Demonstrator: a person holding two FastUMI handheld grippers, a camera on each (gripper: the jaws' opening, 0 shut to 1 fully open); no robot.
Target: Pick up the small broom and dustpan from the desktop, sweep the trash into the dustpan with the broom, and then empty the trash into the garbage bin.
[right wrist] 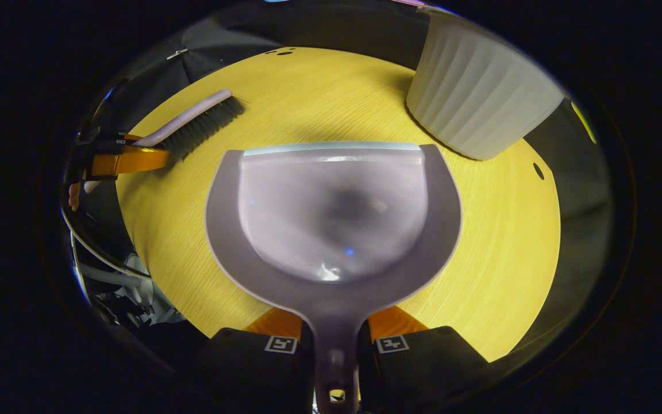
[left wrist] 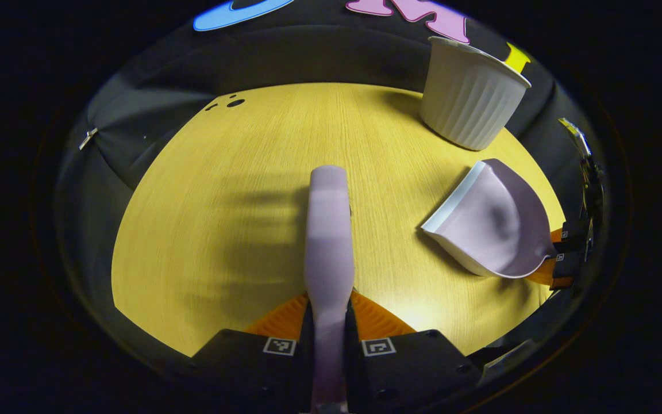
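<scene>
Two grippers over a yellow wood-grain desktop [left wrist: 222,241], left gripper [left wrist: 329,322] pinching broom [left wrist: 328,230], right gripper [right wrist: 335,336] pinching dustpan [right wrist: 331,218], ribbed white garbage bin [left wrist: 469,98] far right (dark cloth walls behind).

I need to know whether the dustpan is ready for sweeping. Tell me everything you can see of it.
The dustpan is pale lilac, smooth plastic by its look, with a rounded scoop, a wide flat rim and a lighter straight front lip. Its short handle, with a hanging hole at the end, sits between the right gripper's fingers, which clamp it. The lip faces the ribbed white bin. No trash shows in the scoop. In the left gripper view it hangs tilted above the wooden table.
</scene>
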